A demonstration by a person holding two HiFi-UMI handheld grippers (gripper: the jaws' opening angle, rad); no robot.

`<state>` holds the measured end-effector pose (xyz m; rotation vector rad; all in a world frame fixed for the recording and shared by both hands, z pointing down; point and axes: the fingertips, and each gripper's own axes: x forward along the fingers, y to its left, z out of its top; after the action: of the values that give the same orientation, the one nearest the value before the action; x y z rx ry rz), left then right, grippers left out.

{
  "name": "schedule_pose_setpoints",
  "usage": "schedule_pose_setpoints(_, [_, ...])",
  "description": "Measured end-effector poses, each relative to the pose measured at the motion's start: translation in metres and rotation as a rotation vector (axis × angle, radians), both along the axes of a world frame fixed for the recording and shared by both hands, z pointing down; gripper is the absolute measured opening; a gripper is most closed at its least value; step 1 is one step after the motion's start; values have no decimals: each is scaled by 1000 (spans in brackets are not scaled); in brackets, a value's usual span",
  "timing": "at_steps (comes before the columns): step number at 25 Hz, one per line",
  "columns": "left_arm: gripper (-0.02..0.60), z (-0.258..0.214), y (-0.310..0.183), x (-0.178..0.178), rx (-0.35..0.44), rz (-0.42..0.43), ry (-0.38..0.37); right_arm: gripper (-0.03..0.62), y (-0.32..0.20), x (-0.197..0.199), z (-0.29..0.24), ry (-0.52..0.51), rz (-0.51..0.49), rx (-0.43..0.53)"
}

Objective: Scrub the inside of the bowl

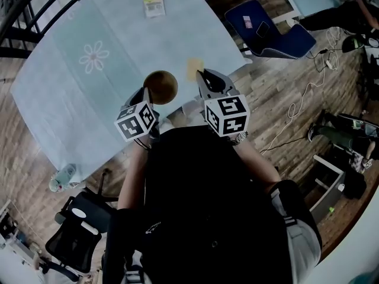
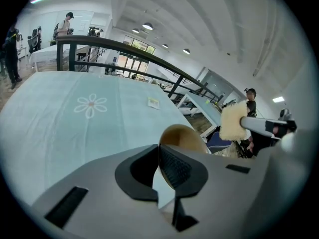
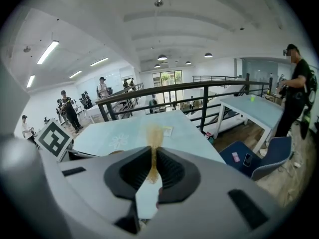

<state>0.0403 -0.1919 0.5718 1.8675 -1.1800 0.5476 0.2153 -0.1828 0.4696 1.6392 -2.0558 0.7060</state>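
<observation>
A brown bowl (image 1: 160,87) hangs tilted over the near edge of the light blue table (image 1: 71,99). My left gripper (image 1: 144,96) is shut on its rim. In the left gripper view the jaws (image 2: 158,156) pinch the bowl's wall (image 2: 182,136) edge-on. My right gripper (image 1: 201,76) is shut on a yellow sponge (image 1: 194,68), just right of the bowl and apart from it. In the right gripper view the sponge (image 3: 152,138) stands as a thin strip between the closed pads. The left gripper view shows the sponge (image 2: 233,121) off to the right of the bowl.
A small paper card (image 1: 154,7) and a printed flower (image 1: 94,57) lie on the cloth farther back. A blue chair (image 1: 269,31) stands right of the table, a black chair (image 1: 80,229) near left. A railing (image 3: 199,91) runs behind; people stand far off.
</observation>
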Motion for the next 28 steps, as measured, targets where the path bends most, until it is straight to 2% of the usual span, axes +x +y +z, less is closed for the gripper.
schedule_pose_setpoints(9, [23, 31, -62, 79, -9, -32, 82, 38, -21, 88, 0, -34, 35, -1])
schedule_pose_setpoints(12, [23, 42, -80, 112, -15, -37, 167, 39, -26, 108, 6, -47, 35, -14])
schedule_pose_setpoints(14, [23, 55, -89, 127, -44, -78, 210, 38, -28, 118, 9, -55, 28, -20])
schedule_pose_setpoints(19, [23, 92, -93, 143, -84, -137, 156, 39, -28, 132, 17, -67, -5, -35])
schedule_pose_setpoints(24, [23, 118, -96, 142, -127, -318, 279, 38, -25, 136, 23, -77, -47, -55])
schedule_pose_setpoints(26, [24, 128, -97, 141, -134, -345, 240, 38, -23, 137, 25, -80, -60, -62])
schedule_pose_setpoints(28, [25, 133, -97, 142, -126, -322, 172, 38, -22, 137, 27, -83, -73, -68])
